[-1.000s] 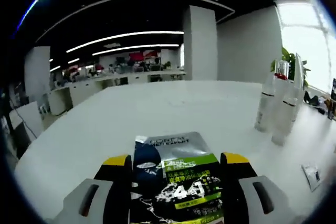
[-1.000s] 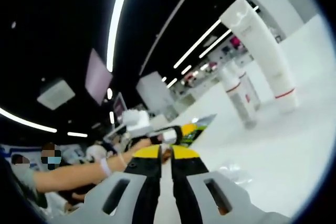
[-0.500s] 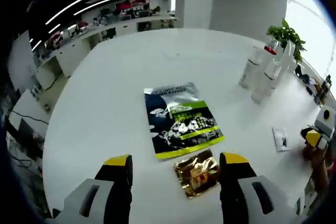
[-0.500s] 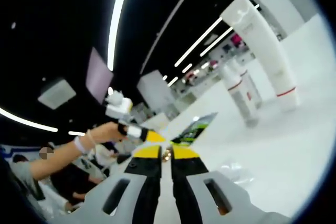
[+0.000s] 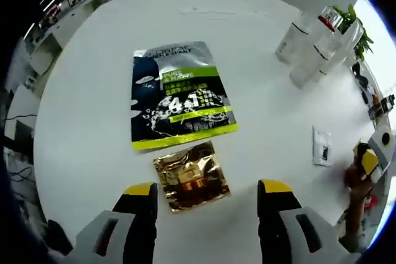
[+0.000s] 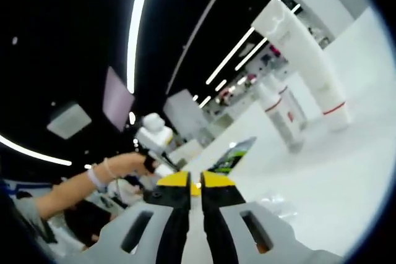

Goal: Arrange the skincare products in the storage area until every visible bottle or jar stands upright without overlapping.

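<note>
Table (image 5: 80, 91) is viewed from above the open, empty left gripper (image 5: 207, 197); a dark sachet (image 5: 176, 94) and gold sachet (image 5: 190, 176) lie flat, bottles (image 5: 312, 44) stand upright far right. Repositioning seems underway. The right gripper (image 6: 190, 185) is closed, apparently empty.

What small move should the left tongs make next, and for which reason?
Probably lower the left tongs onto the gold sachet. They are open and empty above it, and it lies flat on the white table, its upper edge touching or slightly overlapping the dark green-striped pouch.
</note>
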